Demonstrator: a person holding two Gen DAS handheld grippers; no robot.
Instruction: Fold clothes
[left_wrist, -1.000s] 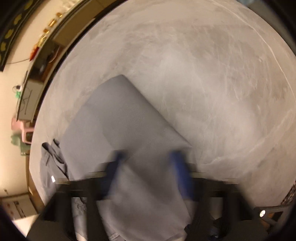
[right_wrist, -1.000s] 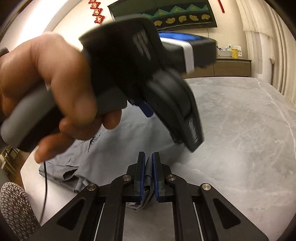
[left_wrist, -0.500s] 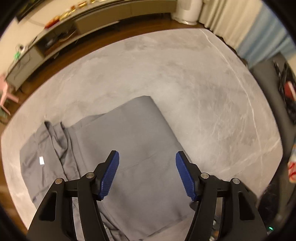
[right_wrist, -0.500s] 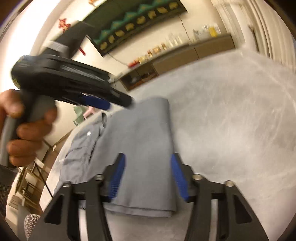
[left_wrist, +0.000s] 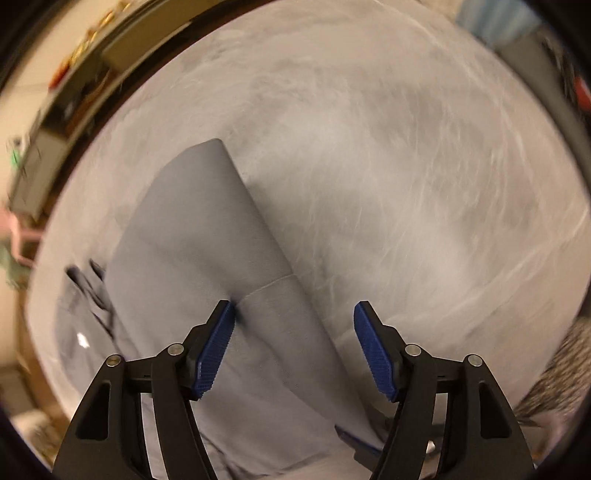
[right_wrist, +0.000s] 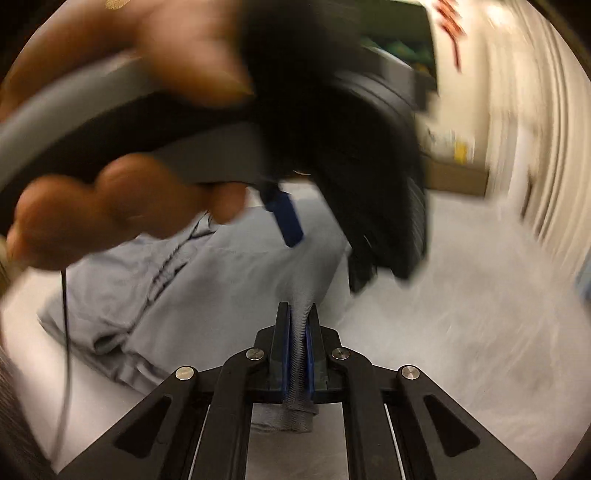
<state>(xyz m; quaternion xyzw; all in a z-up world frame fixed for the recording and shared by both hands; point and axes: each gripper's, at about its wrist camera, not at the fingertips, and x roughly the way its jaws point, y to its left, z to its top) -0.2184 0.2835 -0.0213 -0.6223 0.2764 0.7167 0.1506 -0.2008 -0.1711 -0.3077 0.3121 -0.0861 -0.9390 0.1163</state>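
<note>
Left gripper (left_wrist: 291, 350) sat spread wide in the left wrist view, holding nothing, its ribbed blue pads (left_wrist: 214, 354) straddling a hemmed edge of the grey garment (left_wrist: 207, 236). Garment ran as a smooth, matte folded panel from 6 toward 11 o'clock on the pale marbled table (left_wrist: 406, 166), w/ a rumpled part at 8 o'clock. Right wrist view, blurred: right gripper (right_wrist: 298, 354) was clamped on a bunched woven fold at 6 o'clock, prob. to carry that edge over. Person's hand (right_wrist: 122, 192) w/ the other tool filled 10–12 o'clock above the cloth.
</note>
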